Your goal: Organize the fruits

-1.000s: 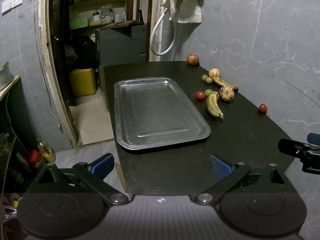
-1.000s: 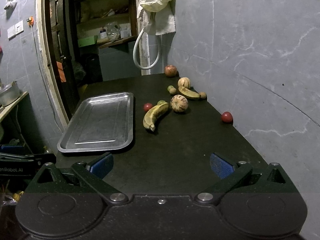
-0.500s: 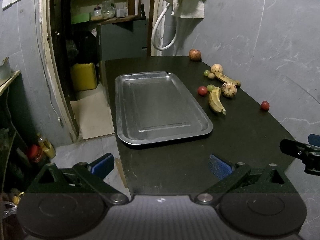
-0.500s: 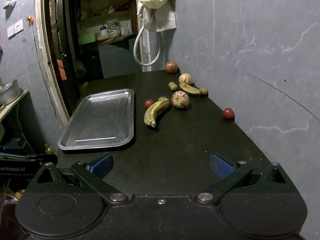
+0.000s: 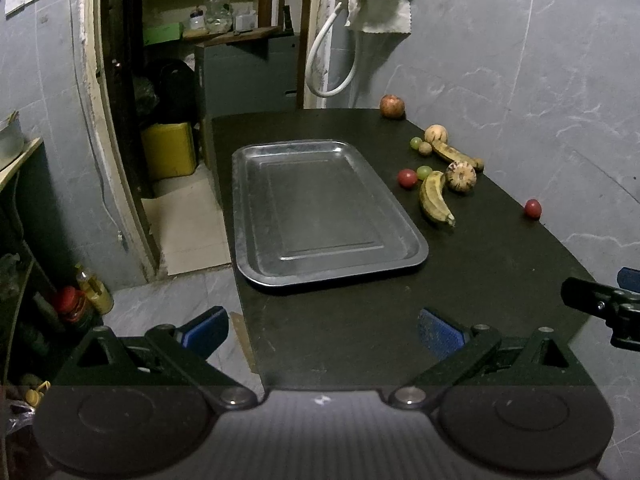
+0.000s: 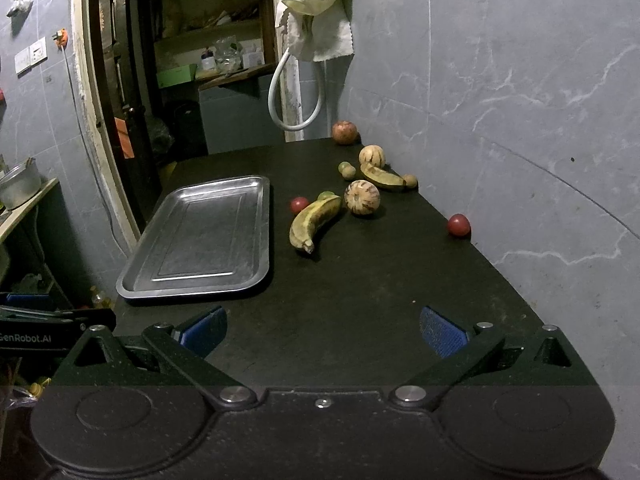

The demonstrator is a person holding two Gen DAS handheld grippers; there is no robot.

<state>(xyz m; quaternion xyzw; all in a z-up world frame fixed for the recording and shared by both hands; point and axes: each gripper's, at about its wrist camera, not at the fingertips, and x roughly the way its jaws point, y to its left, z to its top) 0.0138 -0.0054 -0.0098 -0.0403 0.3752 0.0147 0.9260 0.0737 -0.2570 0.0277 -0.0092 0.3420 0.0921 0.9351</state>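
tray – silver | table – black | banana – yellow-brown | melon – cream, striped

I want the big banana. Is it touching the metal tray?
Apart. The right wrist view shows bare dark table between the big banana and the metal tray rim.

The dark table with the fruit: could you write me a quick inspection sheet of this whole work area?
Surface: black table, fruit along the wall side.
Job's things: steel tray holds nothing; two bananas, two striped melons, small red and green fruits, all on the table.
Clutter: nothing seen on the table.
Grippers: left tool and right tool open, holding nothing.
Cables: white hose looped on the wall.
Surroundings: grey tiled walls, cloth hanging, shelves through a doorway.
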